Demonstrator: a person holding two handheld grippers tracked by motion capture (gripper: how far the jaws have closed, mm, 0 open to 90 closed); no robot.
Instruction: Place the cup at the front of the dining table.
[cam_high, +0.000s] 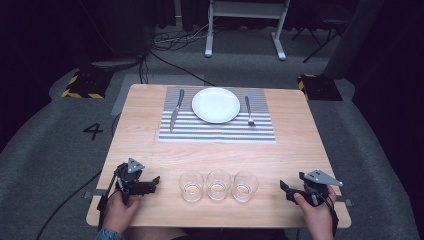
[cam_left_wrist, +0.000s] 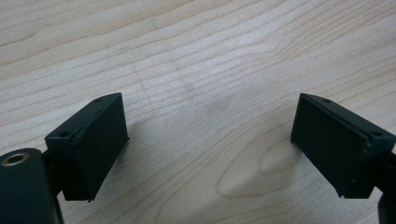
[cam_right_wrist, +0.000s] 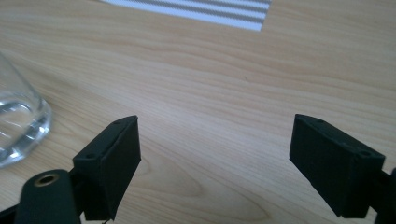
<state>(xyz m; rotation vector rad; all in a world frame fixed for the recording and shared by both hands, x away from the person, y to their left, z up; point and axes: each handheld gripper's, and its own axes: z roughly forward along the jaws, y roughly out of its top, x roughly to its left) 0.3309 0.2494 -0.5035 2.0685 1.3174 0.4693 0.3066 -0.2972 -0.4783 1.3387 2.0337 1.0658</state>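
- High view: wooden desk (cam_high: 300, 150), person's hands at the near edge, one hand-held gripper in each.
- Left hand-held gripper (cam_high: 150, 184) sits at the near left of the desk, held by the left hand (cam_high: 120, 210); jaws point toward the glasses, spread wide, nothing between them.
- Left gripper view: both black jaws far apart over bare wood (cam_left_wrist: 201, 93), empty.
- Right hand-held gripper (cam_high: 286, 189) sits at the near right, held by the right hand (cam_high: 316, 212); jaws wide apart, holding nothing.
- Right gripper view: jaws spread over bare wood, a glass (cam_right_wrist: 18, 121) off to the left of the left jaw, not touching it; placemat corner (cam_right_wrist: 210, 11) far ahead.
- Three clear glasses in a row between the two hand-held grippers: left glass (cam_high: 191, 186) near the left one, middle glass (cam_high: 218, 184), right glass (cam_high: 245, 185) near the right one.
- Striped placemat (cam_high: 217, 131) well beyond both hand-held grippers, on the far half of the desk.
- White plate (cam_high: 216, 105) on the placemat, knife (cam_high: 176, 110) to its left, fork (cam_high: 248, 111) to its right.
- Grey floor (cam_high: 45, 150) around the desk, "4" marked at left.
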